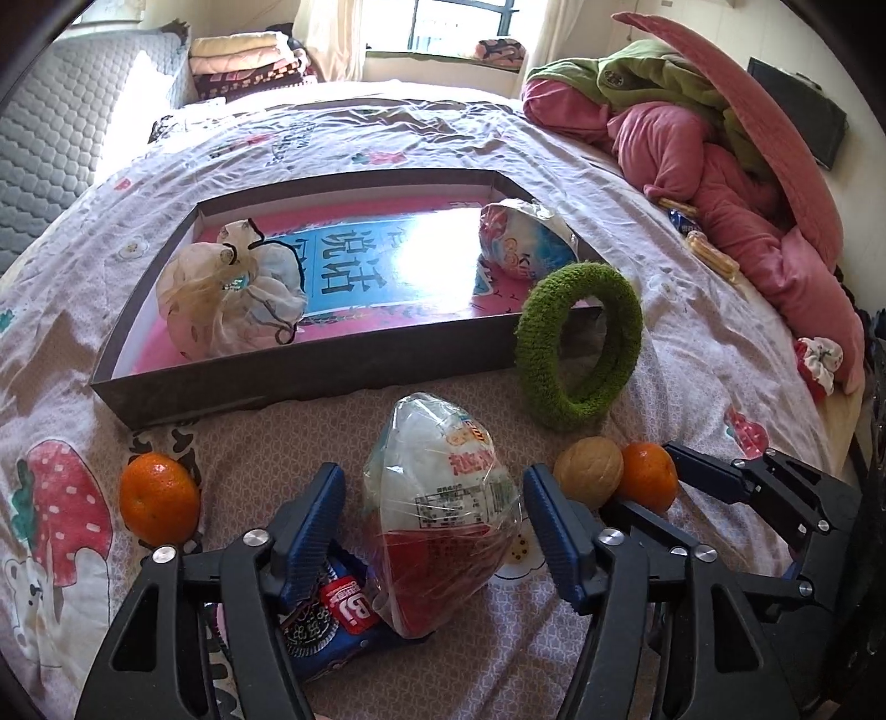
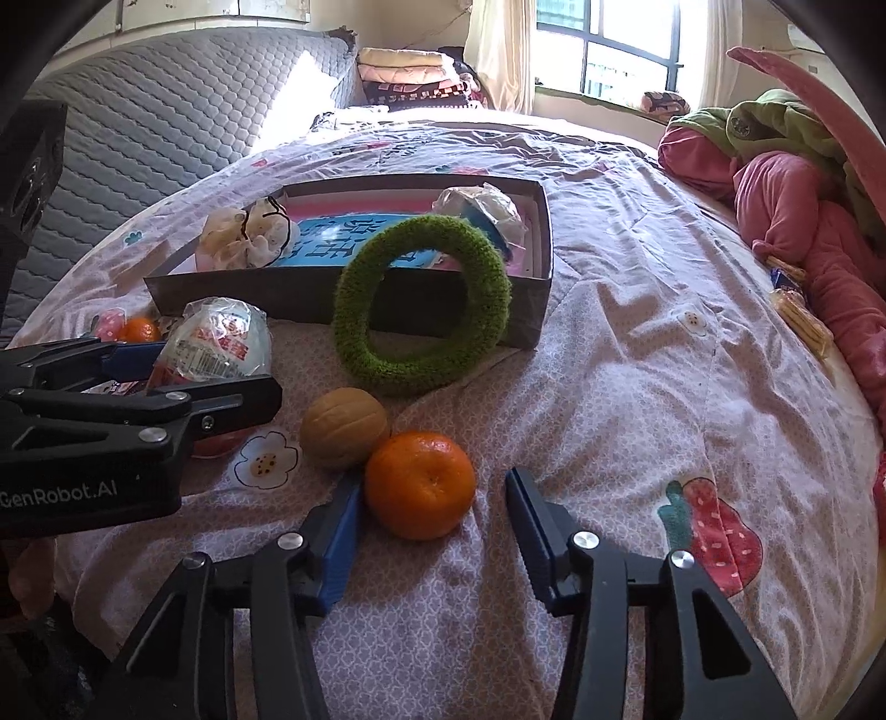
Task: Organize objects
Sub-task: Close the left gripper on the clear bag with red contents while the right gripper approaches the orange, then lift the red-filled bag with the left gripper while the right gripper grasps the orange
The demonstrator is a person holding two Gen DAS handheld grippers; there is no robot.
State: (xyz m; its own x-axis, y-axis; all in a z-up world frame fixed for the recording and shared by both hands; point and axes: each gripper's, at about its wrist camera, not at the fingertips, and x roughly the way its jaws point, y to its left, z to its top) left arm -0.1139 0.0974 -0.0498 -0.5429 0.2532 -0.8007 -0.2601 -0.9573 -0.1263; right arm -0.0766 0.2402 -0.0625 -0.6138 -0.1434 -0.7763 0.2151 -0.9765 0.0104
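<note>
Wrapped snack (image 1: pixel 443 509) nearest; box (image 1: pixel 288 382) with pouch (image 1: pixel 232 288), packet (image 1: pixel 526 238).

A wrinkled pale bedsheet printed with strawberries and flowers (image 2: pixel 637 354) is covering the bed. A grey quilted padded headboard (image 2: pixel 166 111) is standing along its far left side. A heap of crumpled pink and green bedding (image 1: pixel 692 138) is lying at the right edge, with a curved pink cushion (image 1: pixel 775 138) leaning over it. A stack of folded blankets in cream, pink and dark check (image 2: pixel 410 72) is sitting in the far corner, beside a pale curtain (image 2: pixel 498 50) hanging next to a bright window (image 2: pixel 626 50). A dark flat screen (image 1: pixel 797 111) is hanging on the right wall.
</note>
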